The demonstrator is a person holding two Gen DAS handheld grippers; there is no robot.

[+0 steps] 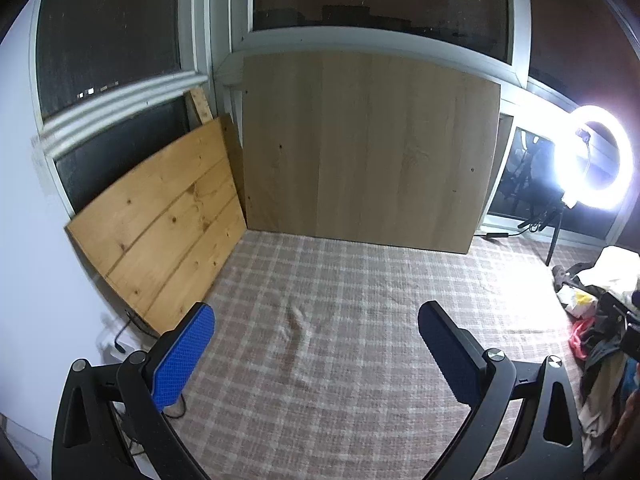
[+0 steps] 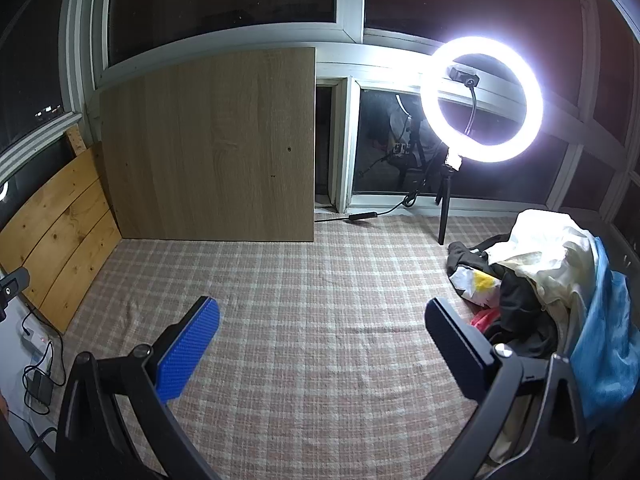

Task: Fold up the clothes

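Note:
A heap of crumpled clothes (image 2: pixel 548 280) lies at the right on the pink checked sheet (image 2: pixel 320 300): white, black, yellow, red and light blue pieces mixed together. The same heap of clothes (image 1: pixel 600 320) shows at the right edge of the left wrist view. My right gripper (image 2: pixel 320 320) hovers over the bare sheet left of the heap, open, nothing between its blue pads. My left gripper (image 1: pixel 316 324) is also open and holds nothing, tilted down over the checked sheet (image 1: pixel 340 320), which has a small wrinkle in the middle.
A large wooden board (image 2: pixel 212 144) leans against the window frame at the back, a pine plank panel (image 1: pixel 160 236) at the left. A lit ring light (image 2: pixel 482 98) on a tripod stands at the back right. Cables and a charger (image 2: pixel 38 380) lie at the left edge.

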